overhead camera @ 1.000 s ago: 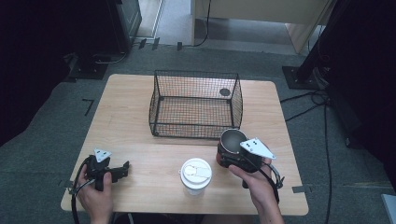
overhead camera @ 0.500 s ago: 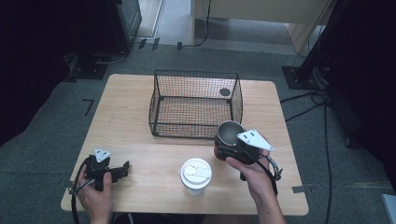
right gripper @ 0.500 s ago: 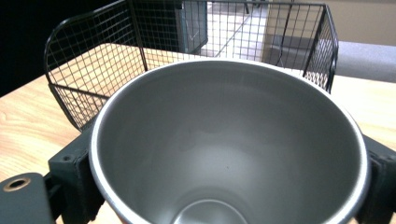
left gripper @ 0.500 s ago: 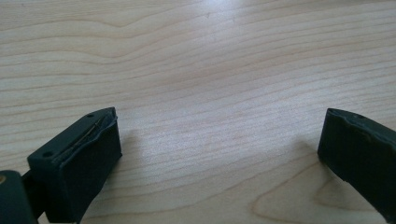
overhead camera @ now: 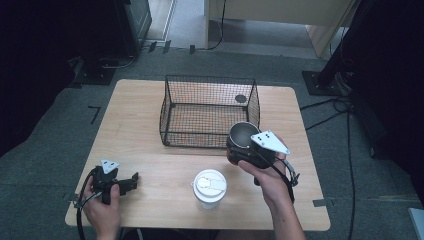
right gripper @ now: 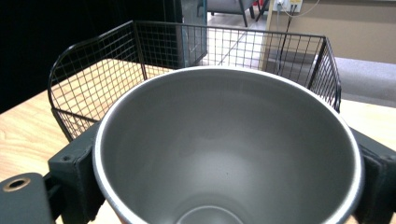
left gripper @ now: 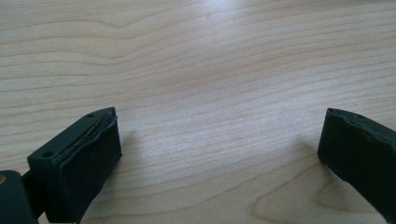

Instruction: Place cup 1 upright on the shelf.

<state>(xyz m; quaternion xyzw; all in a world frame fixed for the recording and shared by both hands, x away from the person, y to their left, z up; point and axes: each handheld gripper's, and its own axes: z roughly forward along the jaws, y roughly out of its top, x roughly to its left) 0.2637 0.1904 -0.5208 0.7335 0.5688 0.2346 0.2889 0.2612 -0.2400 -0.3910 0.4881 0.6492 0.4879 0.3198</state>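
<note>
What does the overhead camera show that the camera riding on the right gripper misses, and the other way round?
The high view alone takes in the white lidded cup, the left gripper resting open on the table, and both of the person's hands. The right gripper view alone looks deep inside the metal cup, empty and grey. Both show that metal cup clamped in the right gripper, and the black wire basket just beyond it.

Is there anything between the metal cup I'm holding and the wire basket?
Only the basket's own near wall. The metal cup, clamped in the right tongs, sits just outside the wire basket's near right corner and would need lifting over that rim.
</note>
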